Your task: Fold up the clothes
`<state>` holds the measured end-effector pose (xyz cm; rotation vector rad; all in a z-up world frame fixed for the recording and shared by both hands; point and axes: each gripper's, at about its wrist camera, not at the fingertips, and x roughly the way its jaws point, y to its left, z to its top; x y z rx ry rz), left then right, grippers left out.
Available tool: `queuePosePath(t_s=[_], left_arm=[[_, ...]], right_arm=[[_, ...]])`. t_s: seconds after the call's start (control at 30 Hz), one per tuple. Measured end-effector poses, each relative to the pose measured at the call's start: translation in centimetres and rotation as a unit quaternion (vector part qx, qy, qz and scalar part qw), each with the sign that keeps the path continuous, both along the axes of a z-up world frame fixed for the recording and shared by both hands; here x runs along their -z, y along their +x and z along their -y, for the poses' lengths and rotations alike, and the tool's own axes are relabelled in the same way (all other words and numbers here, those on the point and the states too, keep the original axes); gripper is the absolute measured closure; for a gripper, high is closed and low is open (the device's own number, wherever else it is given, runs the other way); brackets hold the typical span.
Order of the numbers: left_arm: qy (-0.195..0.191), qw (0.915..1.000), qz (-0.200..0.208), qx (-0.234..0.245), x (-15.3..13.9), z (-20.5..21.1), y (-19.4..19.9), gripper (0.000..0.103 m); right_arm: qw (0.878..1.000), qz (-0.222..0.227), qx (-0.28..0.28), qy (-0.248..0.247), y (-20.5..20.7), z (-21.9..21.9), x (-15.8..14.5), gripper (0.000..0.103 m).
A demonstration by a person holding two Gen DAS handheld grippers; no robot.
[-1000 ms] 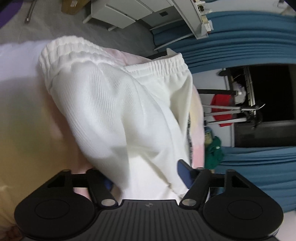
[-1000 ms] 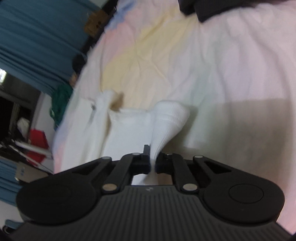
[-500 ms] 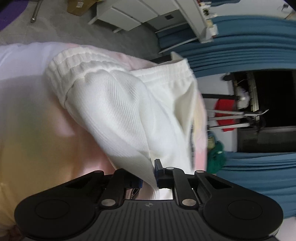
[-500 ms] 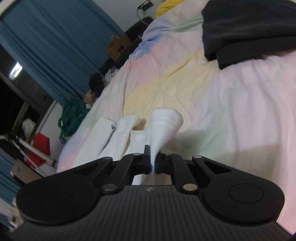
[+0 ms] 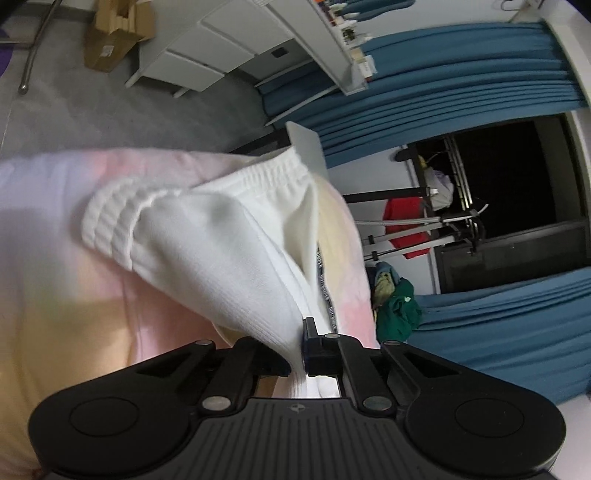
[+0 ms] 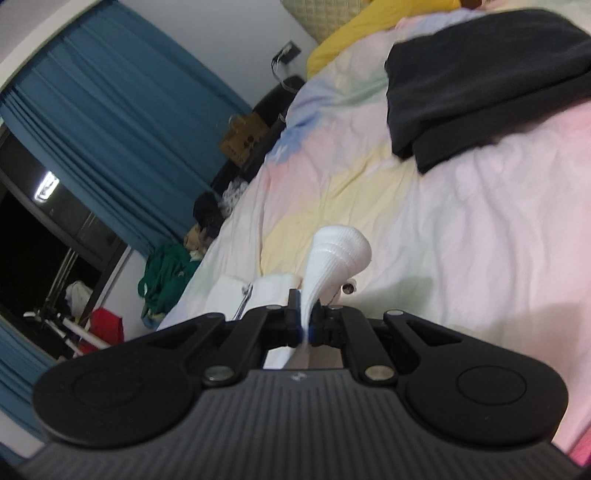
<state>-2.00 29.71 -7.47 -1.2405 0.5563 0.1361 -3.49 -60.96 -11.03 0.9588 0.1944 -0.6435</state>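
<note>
Left tool (image 5: 300,347) newly clamped on white trousers (image 5: 221,243), right tool (image 6: 304,325) still gripping cuff (image 6: 341,251)

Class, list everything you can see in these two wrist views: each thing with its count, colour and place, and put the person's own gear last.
white garment: one, white ribbed knit, lifted off the bed, pinched by both grippers
bedspread: one, pastel pink, yellow and blue, under the garment
dark clothing: one pile, black, far end of the bed
yellow pillow: one, yellow, head of the bed
curtains: blue, along the window
green clothing: one heap, green, beside the bed
cardboard box: one, brown, on the floor
drawer unit: one, white, by the wall
left gripper: black, shut on the white garment
right gripper: black, shut on the white garment
</note>
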Motion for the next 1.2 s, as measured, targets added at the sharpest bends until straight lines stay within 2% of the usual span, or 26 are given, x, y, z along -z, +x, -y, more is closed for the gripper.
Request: queuePosePath(t_s=[0.3,0.4,0.53,0.67,0.77,0.97,1.1,1.2], left_arm=[[0.025,0.9993,-0.007,0.026,-2.9,-0.3,2.2,0.098],[0.032,0.9991,0.004,0.028,-4.8,0.0,4.9,0.098],[0.059,0.9977,0.014,0.031,-7.3,0.5,9.8,0.098],[0.09,0.9954,0.008,0.033,-8.2,1.3,17.0,0.098],[0.094,0.9954,0.003,0.018,-7.2,2.0,23.6,0.097],[0.124,0.9915,-0.038,0.009,-0.7,3.2,35.7,0.097],[0.148,0.9856,-0.077,0.025,3.7,3.5,40.3,0.096],[0.168,0.982,-0.079,0.035,4.7,3.8,41.3,0.093]], right_arm=[[1.0,-0.013,0.001,-0.025,1.6,0.1,-0.9,0.098],[0.998,-0.02,0.002,-0.066,4.0,-0.6,-2.5,0.098],[0.992,-0.032,-0.004,-0.125,9.7,-1.8,-4.6,0.098],[0.984,-0.059,-0.008,-0.168,18.5,-1.2,-5.8,0.098],[0.976,-0.079,-0.016,-0.2,25.7,-1.1,-5.3,0.098],[0.968,-0.14,-0.036,-0.207,37.9,-0.2,-0.2,0.098],[0.965,-0.162,-0.053,-0.201,41.5,0.3,4.0,0.097],[0.973,-0.149,-0.078,-0.158,41.2,1.4,6.2,0.094]])
